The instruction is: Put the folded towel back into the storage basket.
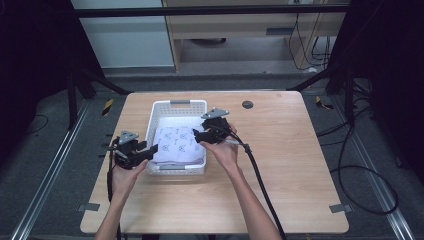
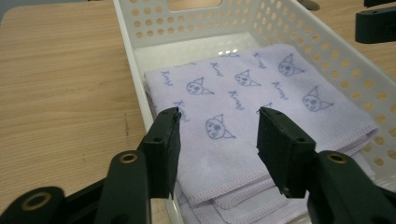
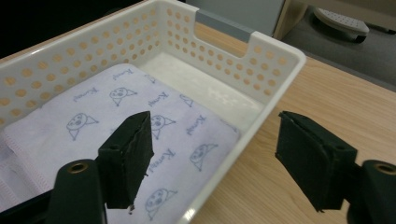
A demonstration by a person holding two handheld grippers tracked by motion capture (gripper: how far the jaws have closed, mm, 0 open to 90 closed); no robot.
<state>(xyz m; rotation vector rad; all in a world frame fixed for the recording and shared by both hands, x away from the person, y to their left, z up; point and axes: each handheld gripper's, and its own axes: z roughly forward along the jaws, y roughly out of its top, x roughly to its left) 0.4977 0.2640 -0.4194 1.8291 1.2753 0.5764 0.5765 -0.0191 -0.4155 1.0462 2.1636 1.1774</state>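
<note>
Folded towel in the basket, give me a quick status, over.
Left hand-held gripper open, right hand-held gripper open, nothing held. Lilac folded towel lies flat in the white basket, on more folded cloth. Nothing in the way.

Folded towel [image 1: 179,145] in basket [image 1: 178,106]

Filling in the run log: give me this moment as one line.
left claw: open over folded towel | right claw: open, astride basket wall | towel: lying in basket
</note>
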